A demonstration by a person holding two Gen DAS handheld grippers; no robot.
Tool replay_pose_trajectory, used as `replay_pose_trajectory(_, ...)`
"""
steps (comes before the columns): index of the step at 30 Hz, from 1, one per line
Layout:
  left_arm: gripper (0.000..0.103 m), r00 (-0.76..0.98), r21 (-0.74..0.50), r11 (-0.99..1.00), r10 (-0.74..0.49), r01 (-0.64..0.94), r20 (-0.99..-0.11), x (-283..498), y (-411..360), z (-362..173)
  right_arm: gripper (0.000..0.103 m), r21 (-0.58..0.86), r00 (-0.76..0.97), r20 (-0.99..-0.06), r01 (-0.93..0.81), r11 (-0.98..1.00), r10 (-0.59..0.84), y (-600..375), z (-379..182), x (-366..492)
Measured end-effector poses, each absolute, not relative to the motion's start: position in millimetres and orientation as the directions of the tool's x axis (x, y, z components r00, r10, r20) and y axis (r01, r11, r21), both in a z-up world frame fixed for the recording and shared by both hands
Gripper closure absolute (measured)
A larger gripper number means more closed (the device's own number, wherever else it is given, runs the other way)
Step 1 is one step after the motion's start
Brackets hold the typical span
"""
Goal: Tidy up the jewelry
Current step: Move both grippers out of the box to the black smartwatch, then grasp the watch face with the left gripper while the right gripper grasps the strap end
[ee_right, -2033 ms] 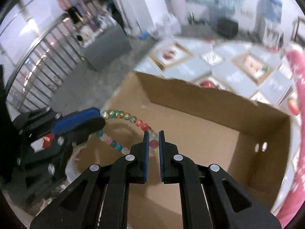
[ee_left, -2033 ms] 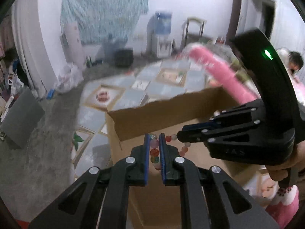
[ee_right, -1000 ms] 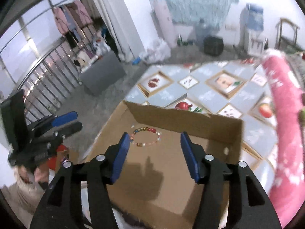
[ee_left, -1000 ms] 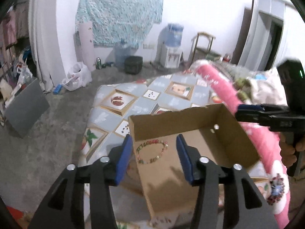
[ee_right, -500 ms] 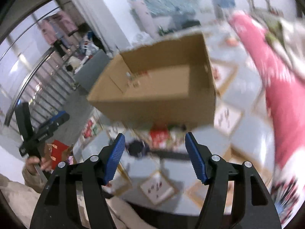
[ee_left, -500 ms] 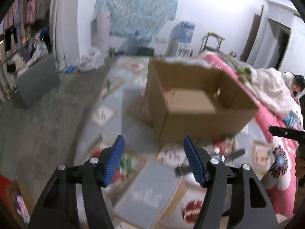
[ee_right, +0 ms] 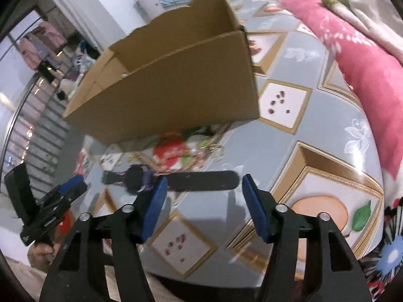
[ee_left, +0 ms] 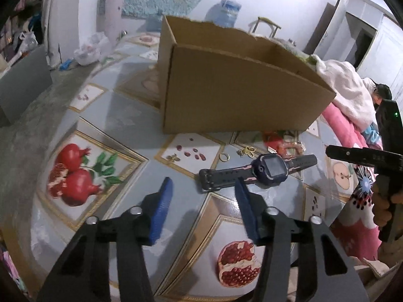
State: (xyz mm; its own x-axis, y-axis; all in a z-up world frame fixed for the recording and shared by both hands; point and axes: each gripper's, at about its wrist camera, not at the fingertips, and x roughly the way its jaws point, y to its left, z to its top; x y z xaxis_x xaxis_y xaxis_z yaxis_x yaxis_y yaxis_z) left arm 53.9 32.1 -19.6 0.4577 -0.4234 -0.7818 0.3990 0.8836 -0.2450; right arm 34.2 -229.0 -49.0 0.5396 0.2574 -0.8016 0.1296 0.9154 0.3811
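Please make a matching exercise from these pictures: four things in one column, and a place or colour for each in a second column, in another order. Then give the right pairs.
Things
1. watch
2. box
3. ring
4. blanket

Places or colours
A. brown cardboard, open at the top
B. pink with white flowers, at the right edge of the mat
C. dark strap, lying flat in front of the box
D. small and gold, between the watch and the box

Pairs: 1-C, 2-A, 3-D, 4-B
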Motion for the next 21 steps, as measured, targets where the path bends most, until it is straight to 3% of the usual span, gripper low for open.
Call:
replay_pose_trajectory(2, 0.066, 0.427, -0.262, 0.885, -0.423, 0.386, -0.799, 62, 29, -27, 0.054, 0.378, 0.526, -0.812, 0.146, 0.914, 0.252, -231, -58, 39)
replay_pose_trajectory(13, 0.067, 0.325, -0.405, 0.856, -0.501, 0.321, -0.802, 82, 28, -43, 0.077, 0.371, 0.508, -0.824, 0.152, 0.916, 0.250, -231, -72, 45)
replay_pose_trajectory(21, 0.069, 0.298, -0.611, 0.740, -0.673, 0.282, -0.677, 87, 45, -41, 0.078, 0.388, 0.511, -0.818, 0.150, 0.910, 0.265, -239, -73, 41)
